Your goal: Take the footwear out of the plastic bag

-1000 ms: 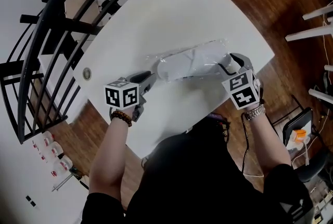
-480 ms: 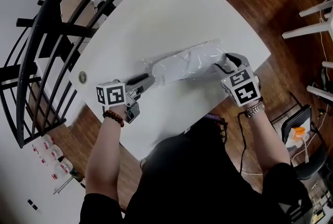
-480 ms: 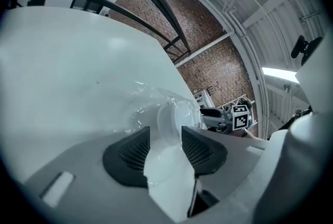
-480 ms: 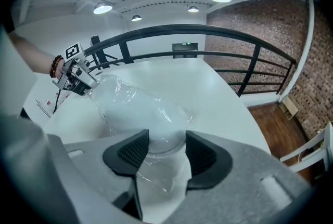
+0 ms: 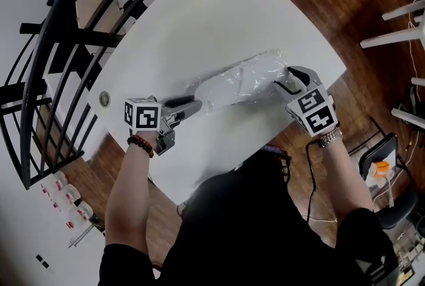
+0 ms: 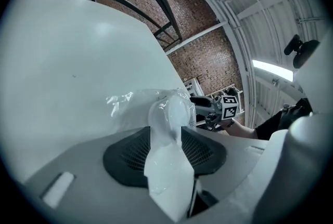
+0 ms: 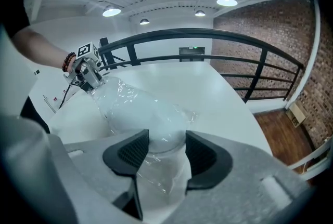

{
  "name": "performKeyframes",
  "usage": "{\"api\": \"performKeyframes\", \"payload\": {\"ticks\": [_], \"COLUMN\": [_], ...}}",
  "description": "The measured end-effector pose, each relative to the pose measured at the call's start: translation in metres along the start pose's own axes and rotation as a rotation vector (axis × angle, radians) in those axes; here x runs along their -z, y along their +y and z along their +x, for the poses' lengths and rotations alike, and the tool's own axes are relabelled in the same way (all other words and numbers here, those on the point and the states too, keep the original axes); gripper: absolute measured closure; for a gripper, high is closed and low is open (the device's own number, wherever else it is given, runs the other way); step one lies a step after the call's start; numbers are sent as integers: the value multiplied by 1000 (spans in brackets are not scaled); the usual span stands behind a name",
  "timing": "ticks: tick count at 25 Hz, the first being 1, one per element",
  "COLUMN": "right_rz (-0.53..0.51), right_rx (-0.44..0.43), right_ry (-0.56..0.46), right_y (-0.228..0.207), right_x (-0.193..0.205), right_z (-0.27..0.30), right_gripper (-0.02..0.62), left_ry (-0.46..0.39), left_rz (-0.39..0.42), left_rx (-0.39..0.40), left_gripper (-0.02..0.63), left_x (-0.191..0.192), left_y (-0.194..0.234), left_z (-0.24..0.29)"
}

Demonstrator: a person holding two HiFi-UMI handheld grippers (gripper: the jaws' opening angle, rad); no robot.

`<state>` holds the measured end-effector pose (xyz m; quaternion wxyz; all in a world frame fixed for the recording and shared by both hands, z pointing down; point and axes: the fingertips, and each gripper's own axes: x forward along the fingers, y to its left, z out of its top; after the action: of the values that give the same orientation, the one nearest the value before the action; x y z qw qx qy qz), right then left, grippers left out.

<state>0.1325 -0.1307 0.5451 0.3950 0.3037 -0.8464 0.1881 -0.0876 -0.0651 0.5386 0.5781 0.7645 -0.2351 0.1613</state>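
Observation:
A clear plastic bag (image 5: pixel 242 82) with white footwear inside lies across the white table (image 5: pixel 199 19). My left gripper (image 5: pixel 194 105) is at the bag's left end. In the left gripper view (image 6: pixel 166 147) its jaws have just been opening, and the white, film-covered end of the footwear (image 6: pixel 169 114) fills the gap and touches both pads. My right gripper (image 5: pixel 282 84) holds the bag's right end. In the right gripper view (image 7: pixel 166 153) the film (image 7: pixel 140 108) and the white footwear inside it are pinched between the pads.
A round grommet (image 5: pixel 104 99) sits in the table near its left edge. A black railing (image 5: pixel 60 46) curves behind the table. The table's near edge runs just below both grippers. A chair (image 5: pixel 378 172) stands on the wood floor at the right.
The left gripper has turned and shifted a little to the left at the bag's end. The bag has shifted slightly. The right gripper has stayed put.

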Motion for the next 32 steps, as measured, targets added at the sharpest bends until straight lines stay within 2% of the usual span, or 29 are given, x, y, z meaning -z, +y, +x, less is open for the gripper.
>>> {"api": "performKeyframes", "payload": {"ticks": [3,10,12,15,19,22,25,32], "right_rz": [-10,-6,46,108,145,173,177,175], "right_rx": [-21,-57,-68,-63,-35,-25,-34,-51], "right_ry": [-8,-56,-81,-109,-126,-108,-48,42], "right_y": [2,-1,-4,-12,-26,-31,-31,-31], "right_x": [-3,-6,-9,-13,-16,-15,-8,8], "right_z": [0,-3,-7,-13,-21,-18,-8,-1], "right_gripper": [387,387,387,387,387,387,394,447], "left_ry": [24,22,34,60,25,16,11,17], "left_rz": [5,-7,-5,-7,-44,-49,-44,-29], "left_rx": [9,-4,-17,-37,-31,-48,-56,-61], "left_gripper": [407,486,484,438,428,428,431,434], "left_x": [2,6,10,19,17,18,18,19], "left_y": [0,7,9,17,21,27,29,24], "left_z": [1,2,2,0,-3,-7,-7,-2]}}
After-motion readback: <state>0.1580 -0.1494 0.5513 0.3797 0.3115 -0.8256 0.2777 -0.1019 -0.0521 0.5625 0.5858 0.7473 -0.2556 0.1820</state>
